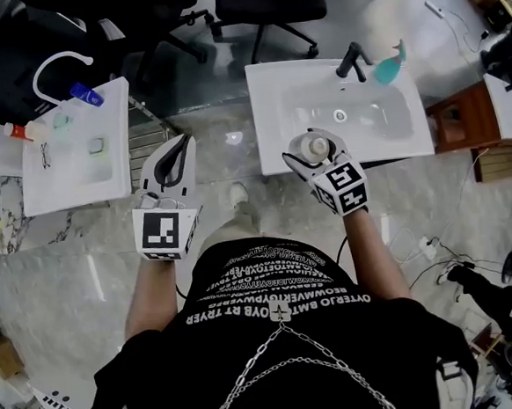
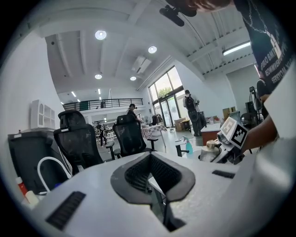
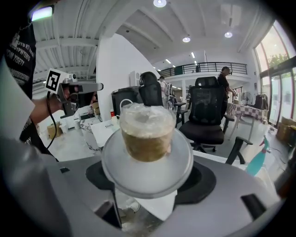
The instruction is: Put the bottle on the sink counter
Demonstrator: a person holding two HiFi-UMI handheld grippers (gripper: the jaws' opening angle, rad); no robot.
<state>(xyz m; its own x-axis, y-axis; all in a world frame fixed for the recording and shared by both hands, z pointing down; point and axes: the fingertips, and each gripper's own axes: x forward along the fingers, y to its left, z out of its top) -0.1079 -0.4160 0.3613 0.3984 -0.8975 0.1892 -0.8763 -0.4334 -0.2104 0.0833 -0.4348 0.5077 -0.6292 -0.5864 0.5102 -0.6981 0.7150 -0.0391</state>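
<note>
My right gripper (image 1: pixel 314 153) is shut on the bottle (image 1: pixel 317 144), a pale translucent bottle with a round shoulder and a brownish cap, held upright. In the head view it hangs over the front edge of the white sink counter (image 1: pixel 273 145), left of the basin. The right gripper view shows the bottle (image 3: pixel 147 139) filling the space between the jaws. My left gripper (image 1: pixel 177 152) hovers over the floor between the two sinks, with its jaws together and nothing in them (image 2: pixel 150 180).
On the right sink are a black faucet (image 1: pixel 350 59) and a teal spray bottle (image 1: pixel 388 67). A second white sink (image 1: pixel 78 182) at the left carries a white faucet (image 1: pixel 55 63) and small bottles. Black office chairs (image 1: pixel 266 0) stand behind, and a wooden cabinet (image 1: pixel 456 117) is at the right.
</note>
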